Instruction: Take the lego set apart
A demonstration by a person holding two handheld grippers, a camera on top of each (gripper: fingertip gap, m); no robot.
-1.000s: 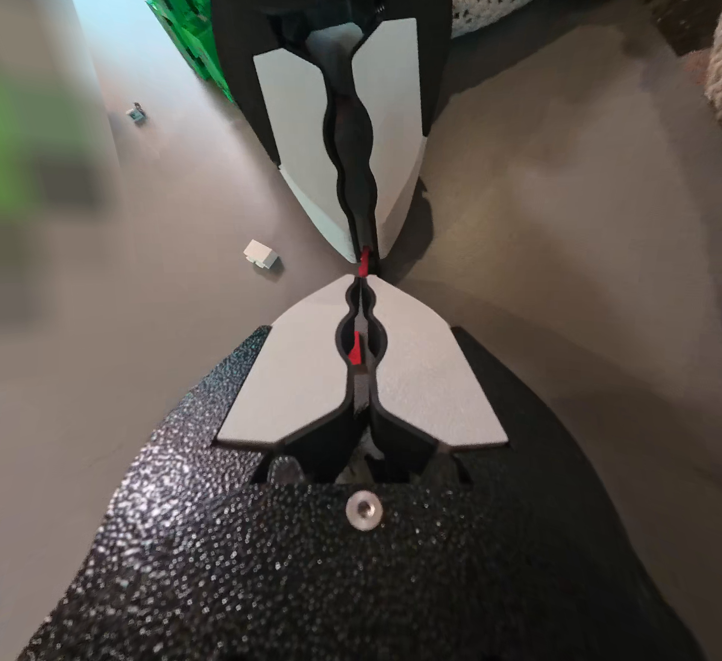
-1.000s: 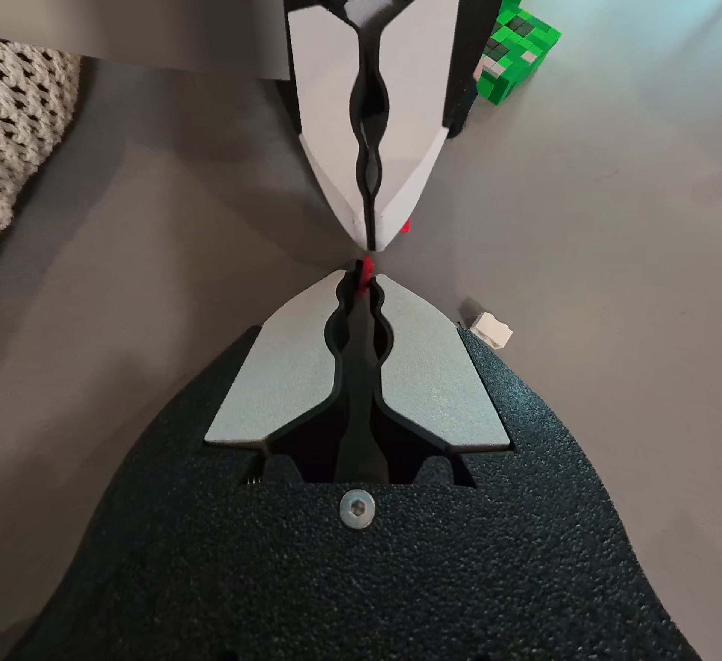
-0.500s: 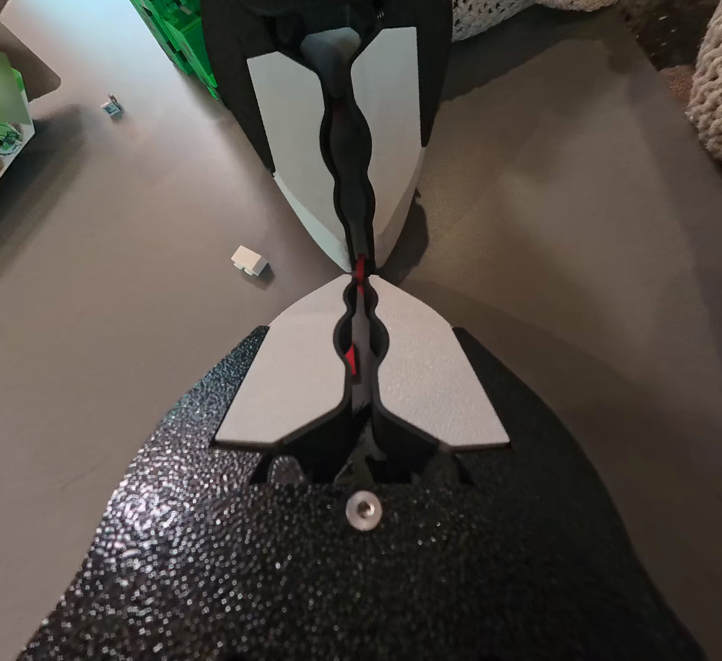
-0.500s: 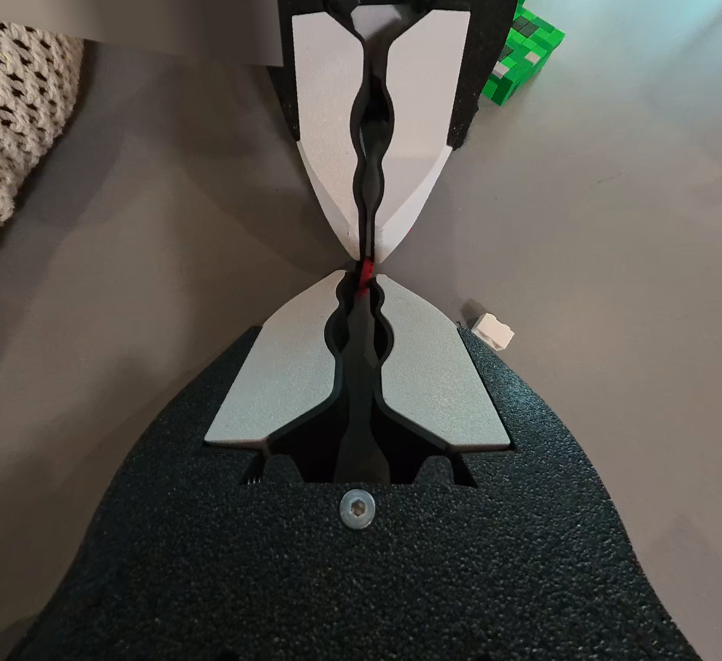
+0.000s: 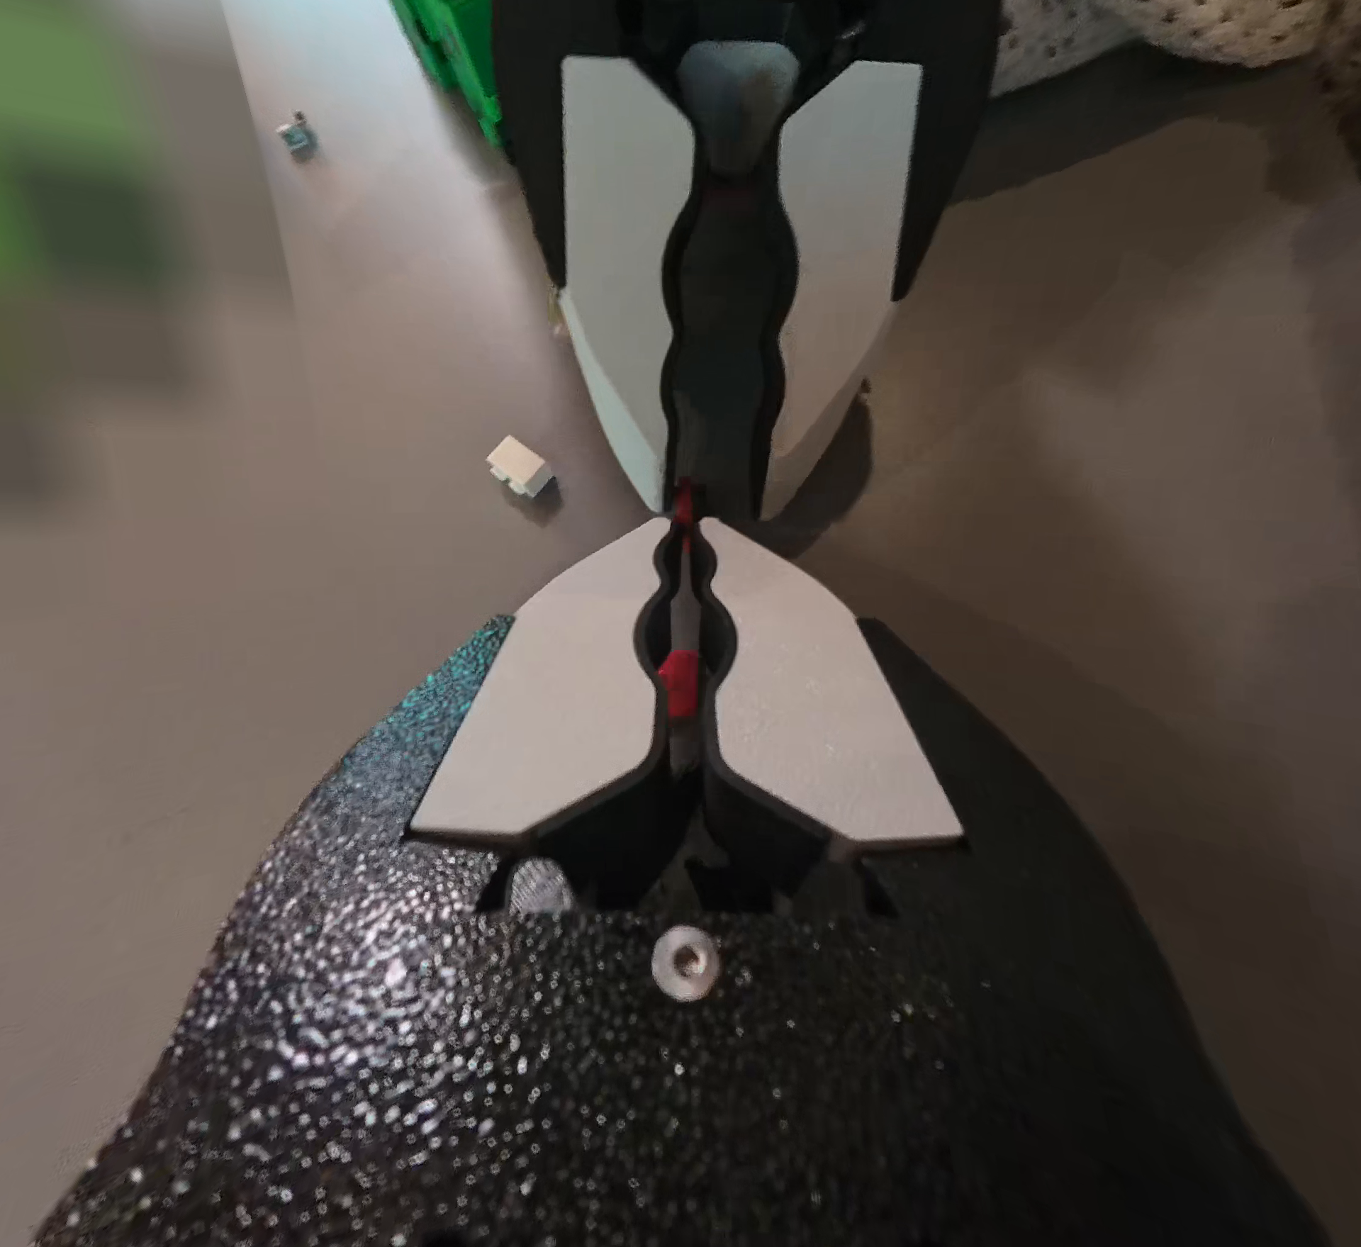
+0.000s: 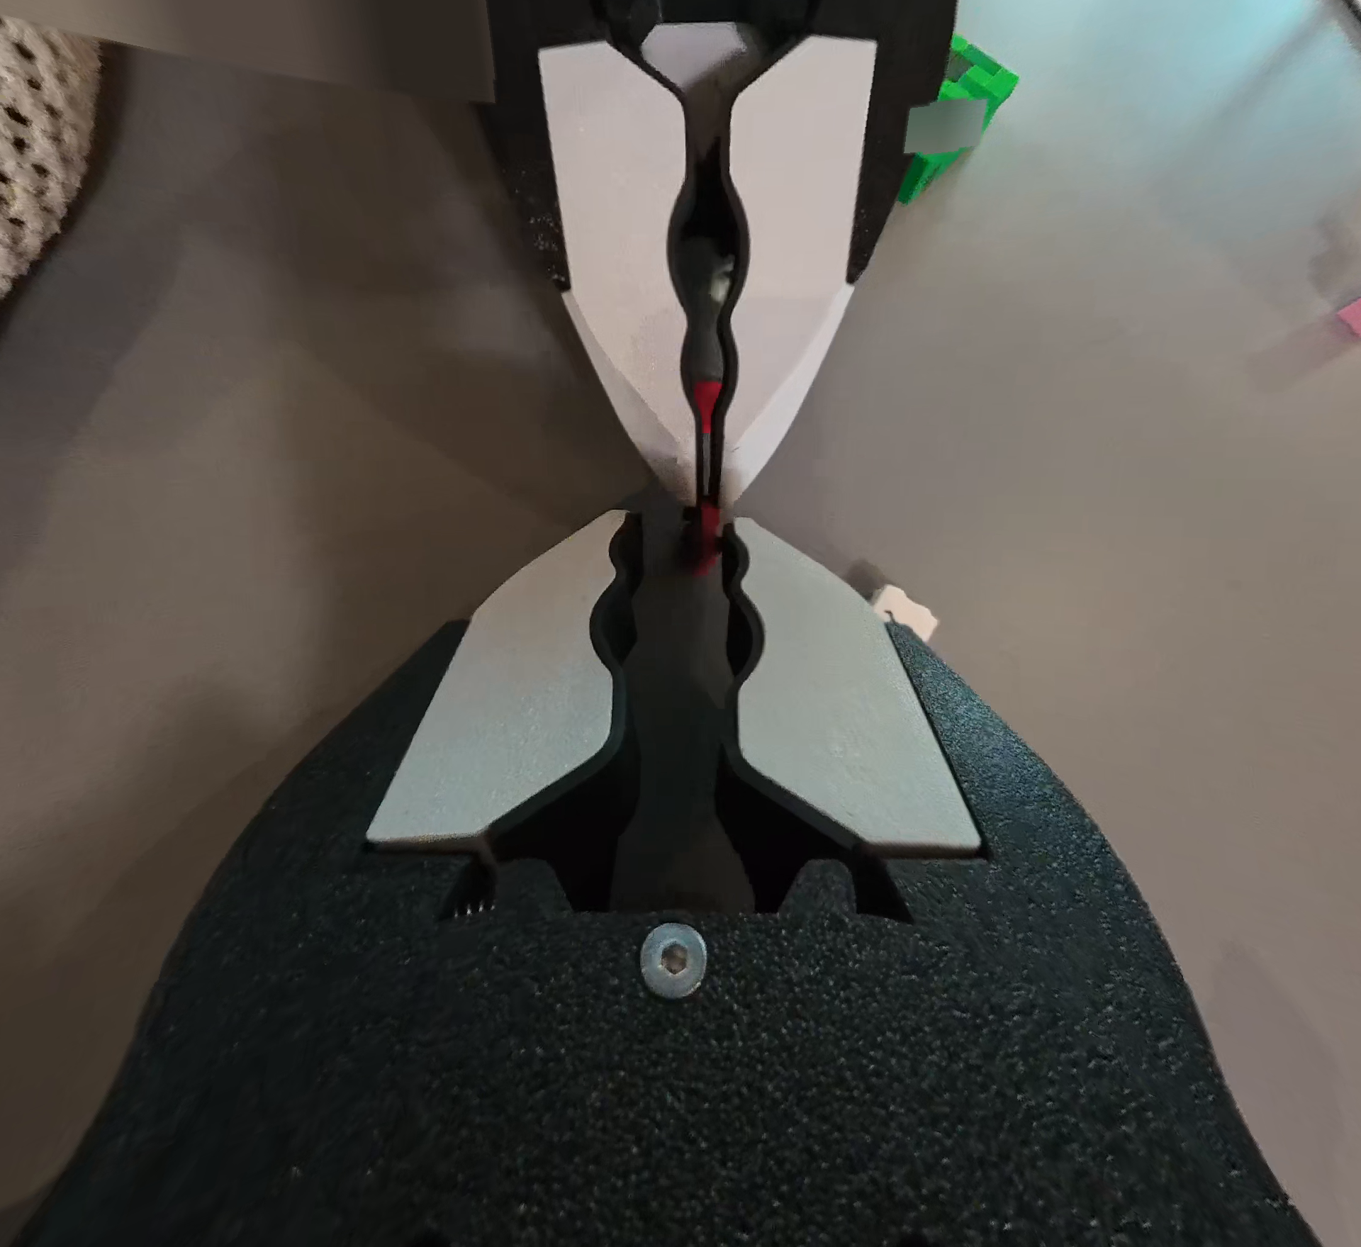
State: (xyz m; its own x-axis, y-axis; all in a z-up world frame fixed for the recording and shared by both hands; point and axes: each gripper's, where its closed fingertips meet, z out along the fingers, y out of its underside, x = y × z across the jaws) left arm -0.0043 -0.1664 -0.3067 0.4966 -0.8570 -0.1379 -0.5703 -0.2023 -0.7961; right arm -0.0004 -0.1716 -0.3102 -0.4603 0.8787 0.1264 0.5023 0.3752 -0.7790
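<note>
Grey tabletop [image 5: 221, 696] carries the green lego set [image 5: 449, 11]. Left gripper [image 5: 685, 527] and right gripper [image 6: 703, 519] meet tip to tip, fingers closed on one small red lego piece [image 6: 705, 538]. White brick [image 5: 519, 465] lies nearby.

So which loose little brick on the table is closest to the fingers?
The white brick, lying just left of where the two grippers' fingers meet. The tiny bluish piece sits much farther off, near the green model.
</note>
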